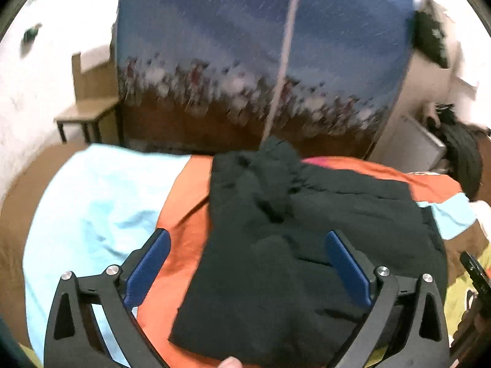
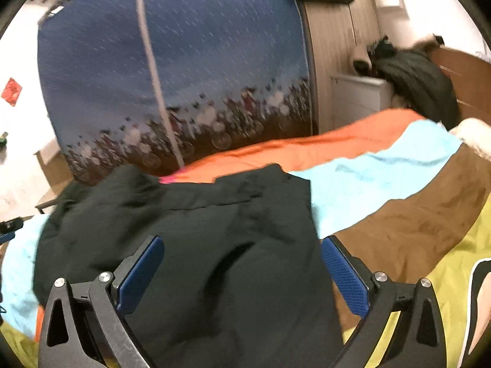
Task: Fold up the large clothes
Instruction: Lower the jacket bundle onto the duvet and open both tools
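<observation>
A black garment (image 1: 276, 245) lies in a rumpled heap on the bed (image 1: 92, 202), spread over the orange band (image 1: 184, 199) of a striped cover (image 2: 383, 171) whose other bands run light blue, brown and yellow-green. Its far end bunches up against the bed's far edge, where a blue printed curtain (image 1: 245, 46) hangs behind with a pale pole (image 1: 285, 49) in front of it; its near end reaches the bed's near edge, under both cameras. The left hand-held gripper (image 1: 247, 263) hovers over the garment's near left part with its jaws spread wide and nothing clamped: the blue left pad (image 1: 147, 270) stands over the orange band, the right one over black cloth. The right hand-held gripper (image 2: 242, 273) is likewise wide open and grips nothing; its left pad (image 2: 139, 276) is over the garment, and its right pad (image 2: 343, 279) sits just past the garment's right edge, over the brown band. Both views are smeared, so whether any pad touches the cloth cannot be told. A fingertip (image 1: 231, 362) shows at the bottom edge of the left view. Past the bed's far right corner, a dark coat (image 2: 420, 86) is heaped near a white cabinet (image 2: 359, 98). A small tabletop (image 1: 86, 110) stands by the wall beyond the far left corner.
</observation>
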`<state>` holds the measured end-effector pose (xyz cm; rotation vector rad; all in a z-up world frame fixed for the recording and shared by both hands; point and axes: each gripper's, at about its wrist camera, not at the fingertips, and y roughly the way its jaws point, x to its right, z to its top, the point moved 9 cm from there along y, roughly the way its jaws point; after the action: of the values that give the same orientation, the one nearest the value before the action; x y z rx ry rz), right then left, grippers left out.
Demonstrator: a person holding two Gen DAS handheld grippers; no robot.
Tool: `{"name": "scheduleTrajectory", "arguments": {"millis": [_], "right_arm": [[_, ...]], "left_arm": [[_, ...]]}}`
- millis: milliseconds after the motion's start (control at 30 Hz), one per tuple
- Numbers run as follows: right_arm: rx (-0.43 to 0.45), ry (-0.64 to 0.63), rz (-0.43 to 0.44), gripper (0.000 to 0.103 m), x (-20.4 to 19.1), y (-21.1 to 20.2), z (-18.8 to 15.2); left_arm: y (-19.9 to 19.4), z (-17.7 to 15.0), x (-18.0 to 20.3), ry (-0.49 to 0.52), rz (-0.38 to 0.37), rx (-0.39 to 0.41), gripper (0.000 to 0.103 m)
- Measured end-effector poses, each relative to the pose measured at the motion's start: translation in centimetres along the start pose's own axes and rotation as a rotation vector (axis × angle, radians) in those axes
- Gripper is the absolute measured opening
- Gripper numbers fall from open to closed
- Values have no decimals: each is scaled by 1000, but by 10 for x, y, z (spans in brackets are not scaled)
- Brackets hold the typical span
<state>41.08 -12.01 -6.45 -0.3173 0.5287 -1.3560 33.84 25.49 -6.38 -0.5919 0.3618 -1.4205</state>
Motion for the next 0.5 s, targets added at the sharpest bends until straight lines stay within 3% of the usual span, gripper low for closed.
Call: {"name": "scheduleTrajectory", "arguments": {"millis": [233, 500], "right_arm": [[93, -52, 40, 103, -39, -61, 1], [160, -89, 60, 103, -62, -114, -9]], "left_arm": [[-64, -32, 64, 147, -79, 134, 101], [-103, -50, 92, 226, -92, 222, 101]]}}
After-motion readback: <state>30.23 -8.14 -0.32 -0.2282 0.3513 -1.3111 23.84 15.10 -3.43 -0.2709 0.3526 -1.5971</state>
